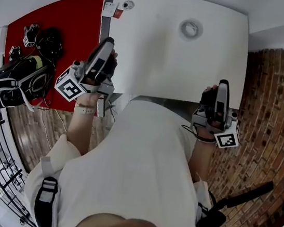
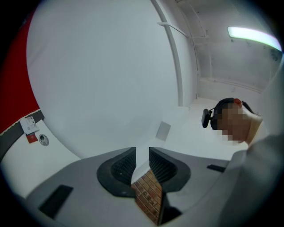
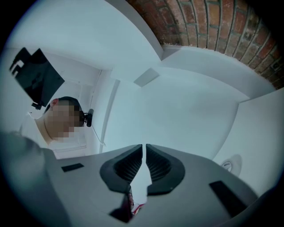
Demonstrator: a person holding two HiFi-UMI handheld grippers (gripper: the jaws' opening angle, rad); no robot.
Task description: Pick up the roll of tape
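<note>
In the head view the roll of tape [image 1: 190, 28], a pale grey ring, lies flat on the white table [image 1: 155, 59] near its far edge. My left gripper [image 1: 109, 43] is over the table's left edge, well short of the roll and to its left. Its jaws stand a little apart with nothing between them [image 2: 142, 150]. My right gripper [image 1: 223, 85] is at the table's near right corner, nearer to me than the roll. Its jaws [image 3: 144, 146] almost meet and hold nothing. Both gripper views look upward at white walls and ceiling.
A red floor area [image 1: 61, 15] lies left of the table, with black bags [image 1: 21, 80] and a spare gripper on it. Brick-pattern floor [image 1: 271, 107] runs to the right. A small label [image 1: 109, 9] and a round fitting [image 1: 128, 4] sit at the table's far left corner.
</note>
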